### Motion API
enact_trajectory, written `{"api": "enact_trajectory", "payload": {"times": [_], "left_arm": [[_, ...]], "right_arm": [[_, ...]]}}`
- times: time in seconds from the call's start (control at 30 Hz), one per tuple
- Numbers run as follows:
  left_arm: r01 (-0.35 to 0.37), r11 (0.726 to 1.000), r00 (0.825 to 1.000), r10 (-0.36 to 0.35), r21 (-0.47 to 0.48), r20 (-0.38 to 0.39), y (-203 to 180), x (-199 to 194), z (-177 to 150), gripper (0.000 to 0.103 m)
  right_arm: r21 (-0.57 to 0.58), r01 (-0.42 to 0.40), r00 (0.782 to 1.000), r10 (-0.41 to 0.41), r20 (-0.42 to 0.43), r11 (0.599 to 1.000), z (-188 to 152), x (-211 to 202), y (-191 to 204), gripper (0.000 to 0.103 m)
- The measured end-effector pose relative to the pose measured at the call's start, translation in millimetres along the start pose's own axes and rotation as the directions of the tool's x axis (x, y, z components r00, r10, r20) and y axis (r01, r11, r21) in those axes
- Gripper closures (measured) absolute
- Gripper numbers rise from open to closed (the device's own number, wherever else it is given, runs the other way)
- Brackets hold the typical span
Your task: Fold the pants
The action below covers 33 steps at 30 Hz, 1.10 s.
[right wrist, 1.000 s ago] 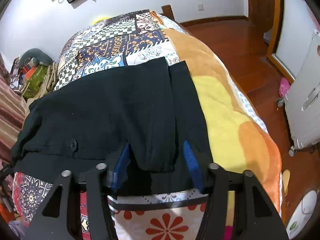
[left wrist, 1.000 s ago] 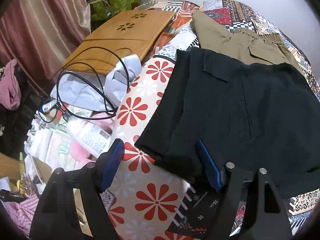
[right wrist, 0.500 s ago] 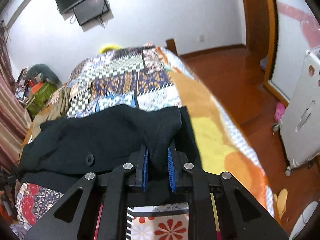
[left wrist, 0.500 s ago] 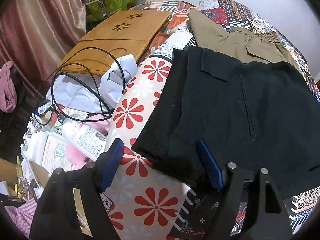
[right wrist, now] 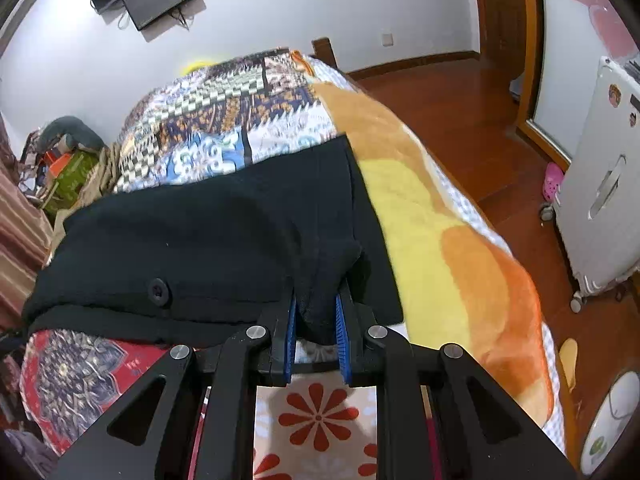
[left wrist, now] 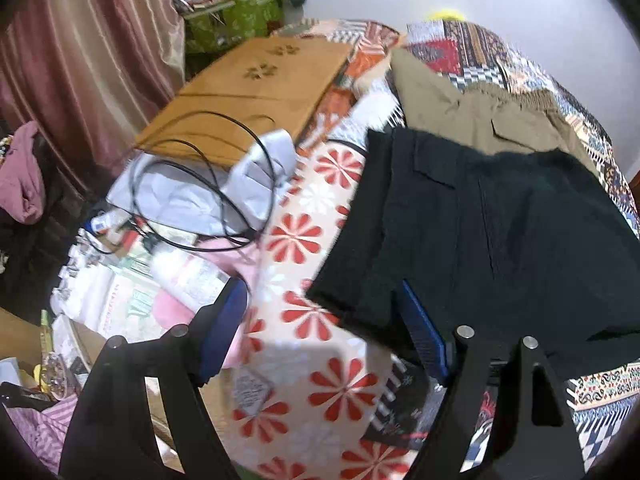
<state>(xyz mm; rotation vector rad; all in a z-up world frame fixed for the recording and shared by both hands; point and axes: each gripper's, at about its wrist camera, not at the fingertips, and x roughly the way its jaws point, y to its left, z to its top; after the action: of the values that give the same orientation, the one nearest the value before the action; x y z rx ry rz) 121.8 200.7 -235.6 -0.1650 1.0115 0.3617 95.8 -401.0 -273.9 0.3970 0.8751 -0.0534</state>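
Left wrist view: folded black fabric pants (left wrist: pixel 492 240) lie on the patchwork-quilted bed (left wrist: pixel 592 388), long axis running left–right; near corner sits just inside the right jaw of the left gripper (left wrist: pixel 324 332), jaws wide apart.
Right wrist view: right gripper (right wrist: pixel 316 334) jaws clamped on a bunched pants (right wrist: pixel 224 236) edge, lifted off the bed (right wrist: pixel 420 208)

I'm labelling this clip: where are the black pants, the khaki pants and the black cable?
black pants (right wrist: pixel 208 232), right wrist view, middle of the top layer
khaki pants (left wrist: pixel 472 112), left wrist view, flat leg fabric
black cable (left wrist: pixel 208 162), left wrist view, loop over the grey cloth
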Motion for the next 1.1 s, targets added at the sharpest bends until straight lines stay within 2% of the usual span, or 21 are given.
{"api": "enact_trajectory", "payload": {"times": [0.13, 0.3, 0.47, 0.57, 0.6, 0.63, 0.83, 0.9, 1.1], "left_arm": [[0.026, 0.999, 1.000, -0.027, -0.036, -0.012, 11.9, -5.1, -4.8, 0.028], [0.087, 0.992, 0.995, -0.091, -0.094, -0.045, 15.4, 9.0, -7.8, 0.033], [0.164, 0.981, 0.983, -0.171, -0.107, -0.061, 3.6, 15.8, -1.0, 0.048], [0.187, 0.979, 0.978, -0.193, -0.078, -0.080, -8.7, 20.2, -2.2, 0.055], [0.189, 0.980, 0.977, -0.194, -0.070, -0.086, -11.6, 23.0, -3.4, 0.061], [0.170, 0.984, 0.981, -0.174, -0.054, -0.091, -15.9, 26.7, -4.8, 0.063], [0.093, 0.995, 0.995, -0.092, 0.046, -0.026, -30.3, 18.3, -5.3, 0.074], [0.085, 0.994, 0.996, -0.085, 0.067, -0.005, -33.2, 11.7, -3.4, 0.077], [0.160, 0.987, 0.985, -0.161, 0.031, 0.068, -24.8, -16.9, 18.1, 0.083]], "right_arm": [[0.004, -0.011, 1.000, 0.011, 0.024, 1.000, 8.6, -5.0, 1.0, 0.088], [0.021, -0.020, 1.000, 0.020, 0.015, 1.000, 9.2, -1.5, 0.6, 0.088], [0.032, -0.033, 0.999, 0.032, 0.025, 0.999, 13.2, -5.6, -0.1, 0.088], [0.026, -0.037, 0.998, 0.036, 0.042, 0.999, 18.2, -10.2, 3.5, 0.088], [0.024, -0.038, 0.998, 0.037, 0.047, 0.999, 19.5, -11.2, 4.7, 0.088], [0.021, -0.041, 0.998, 0.040, 0.053, 0.999, 21.6, -12.6, 6.2, 0.088], [0.018, -0.051, 0.995, 0.049, 0.082, 0.999, 26.7, -19.3, 11.0, 0.088], [0.016, -0.057, 0.994, 0.055, 0.099, 0.998, 28.3, -24.8, 13.0, 0.088], [0.001, -0.096, 0.978, 0.094, 0.185, 0.995, 40.8, -53.7, 25.2, 0.088]]}}
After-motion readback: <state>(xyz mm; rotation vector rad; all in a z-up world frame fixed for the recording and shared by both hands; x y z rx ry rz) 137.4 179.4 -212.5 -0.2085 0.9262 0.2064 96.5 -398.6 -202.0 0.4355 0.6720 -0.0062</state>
